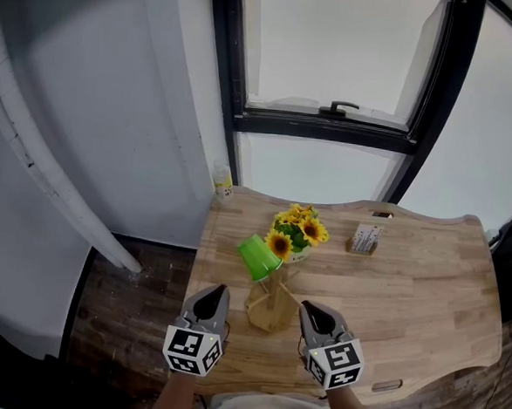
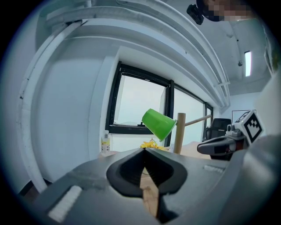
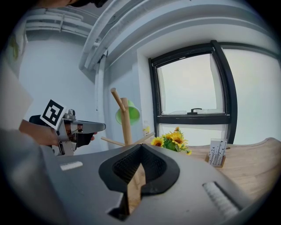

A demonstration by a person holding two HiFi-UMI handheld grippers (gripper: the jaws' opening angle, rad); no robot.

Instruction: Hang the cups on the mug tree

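— So, what is the left gripper point(image 2: 144, 149) doing with its jaws?

— They are lying pressed together, tip to tip, and nothing is sitting between them.

— And the right gripper point(image 3: 139, 147)?

— Its jaws are meeting in the same way, and they are carrying nothing either.

— Where is the cup sitting, then?

— The green cup point(image 1: 259, 256) is hanging on an upper peg of the wooden mug tree point(image 1: 271, 303). It is tilting, with its mouth turning toward the post. Neither gripper is touching it.

— How are the grippers standing around the tree?

— Both are hovering near the front edge of the wooden table point(image 1: 424, 298) and pointing away from the person. The left one is hanging to the tree's left, the right one to its right, with the tree's base lying between them.

— What is standing farther out?

— A bunch of sunflowers point(image 1: 298, 231) is sitting just behind the tree. A small card holder point(image 1: 365, 239) is standing to their right, apart from them. A small bottle point(image 1: 224, 184) is sitting at the table's back left corner, under the window point(image 1: 332, 117).
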